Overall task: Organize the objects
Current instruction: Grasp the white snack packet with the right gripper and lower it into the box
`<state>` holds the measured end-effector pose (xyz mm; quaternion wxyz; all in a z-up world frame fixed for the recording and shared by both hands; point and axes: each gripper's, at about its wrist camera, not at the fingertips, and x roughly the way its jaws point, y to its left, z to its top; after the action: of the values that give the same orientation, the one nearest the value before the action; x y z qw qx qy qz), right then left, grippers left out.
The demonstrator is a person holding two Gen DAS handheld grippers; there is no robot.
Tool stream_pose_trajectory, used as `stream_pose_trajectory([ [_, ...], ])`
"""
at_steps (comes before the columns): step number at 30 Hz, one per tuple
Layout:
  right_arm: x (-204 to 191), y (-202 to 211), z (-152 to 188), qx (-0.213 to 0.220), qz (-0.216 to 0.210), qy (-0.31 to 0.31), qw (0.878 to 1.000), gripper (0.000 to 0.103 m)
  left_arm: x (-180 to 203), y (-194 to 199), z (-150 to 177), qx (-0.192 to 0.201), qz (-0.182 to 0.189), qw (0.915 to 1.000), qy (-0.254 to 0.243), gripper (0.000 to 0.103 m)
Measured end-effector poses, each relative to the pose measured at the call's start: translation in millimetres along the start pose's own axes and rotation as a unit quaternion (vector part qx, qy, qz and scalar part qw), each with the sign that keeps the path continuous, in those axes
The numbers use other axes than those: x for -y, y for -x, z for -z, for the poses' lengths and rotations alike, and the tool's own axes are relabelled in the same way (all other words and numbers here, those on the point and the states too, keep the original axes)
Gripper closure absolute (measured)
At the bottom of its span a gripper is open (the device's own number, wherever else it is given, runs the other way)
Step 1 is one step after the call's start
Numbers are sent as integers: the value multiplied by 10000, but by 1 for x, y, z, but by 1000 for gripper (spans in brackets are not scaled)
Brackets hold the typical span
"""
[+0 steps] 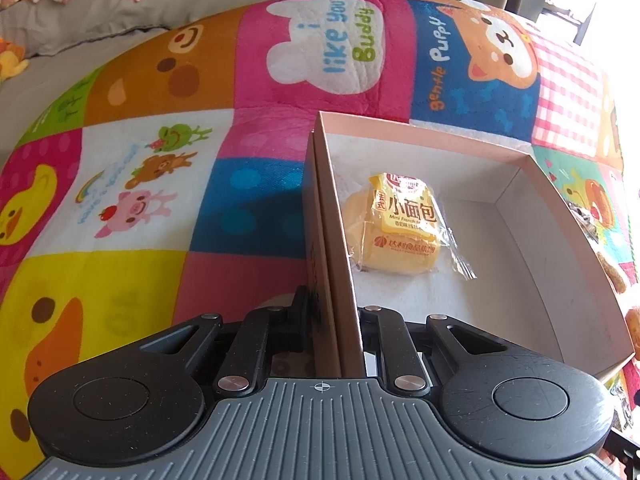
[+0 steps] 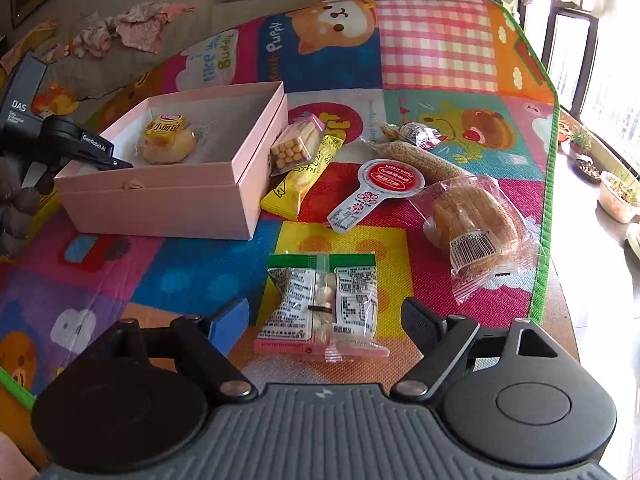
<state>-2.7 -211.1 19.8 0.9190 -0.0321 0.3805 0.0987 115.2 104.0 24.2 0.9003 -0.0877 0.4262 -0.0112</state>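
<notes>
The left gripper (image 1: 334, 320) is clamped on the near wall of the pink box (image 2: 160, 204), which holds a wrapped mini bread (image 1: 400, 228). Further right, the right gripper (image 2: 326, 316) stands wide open and empty, its fingers either side of a clear snack packet (image 2: 324, 304) on the mat (image 2: 436, 52).

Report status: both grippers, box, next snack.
Left gripper shut on box wall. Right gripper open over candy packet, not gripping. One bread in box. Path clear.

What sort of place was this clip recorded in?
Most likely a home living room. A cartoon patchwork play mat covers the work surface, a grey couch strewn with small clothes sits behind it, and potted plants line a sunlit window ledge on the right.
</notes>
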Motion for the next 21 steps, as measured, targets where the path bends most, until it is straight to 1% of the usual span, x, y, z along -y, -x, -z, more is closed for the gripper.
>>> stream_pose_trajectory([
  [3, -1, -21, -8, -156, 148, -53, 9998, 19, -1, 0, -1, -31, 15, 10000, -9, 86],
  [5, -3, -27, -8, -242, 191, -36, 9995, 19, 0, 0, 0, -28, 9, 10000, -40, 86],
  [6, -5, -26, -7, -223, 204, -14, 9995, 22, 1, 0, 0, -23, 4, 10000, -56, 86],
  [7, -7, -24, -7, -235, 190, 31, 9995, 29, 1, 0, 0, -22, 0, 10000, -60, 86],
  [8, -8, -21, -6, -242, 153, 64, 9996, 38, 1, 0, 0, -25, -2, 10000, -52, 86],
  [10, -11, -15, -4, -274, 118, 130, 9995, 43, 1, 1, 0, -28, -3, 10000, -52, 86],
  [12, -14, -8, -1, -299, 115, 197, 9993, 45, 1, 1, 1, -22, 8, 10000, -70, 86],
  [14, -17, 1, 1, -321, 24, 212, 9993, 46, 0, 0, 0, -34, 22, 10000, -67, 86],
  [15, -18, 6, 1, -348, -63, 202, 9992, 46, 0, 0, -1, -49, 24, 10000, -59, 86],
  [16, -22, 14, 1, -388, -271, 182, 9987, 46, 0, 0, -1, -62, 25, 10000, -58, 86],
  [18, -30, 28, -2, -414, -754, 176, 9961, 46, 0, 0, -1, -75, 27, 9999, -68, 86],
  [19, -38, 38, -6, -401, -1063, 222, 9933, 46, 0, 0, -1, -72, 29, 9999, -76, 86],
  [21, -53, 52, -20, -271, -1465, 374, 9881, 46, 0, 0, -1, -60, 39, 9999, -73, 86],
])
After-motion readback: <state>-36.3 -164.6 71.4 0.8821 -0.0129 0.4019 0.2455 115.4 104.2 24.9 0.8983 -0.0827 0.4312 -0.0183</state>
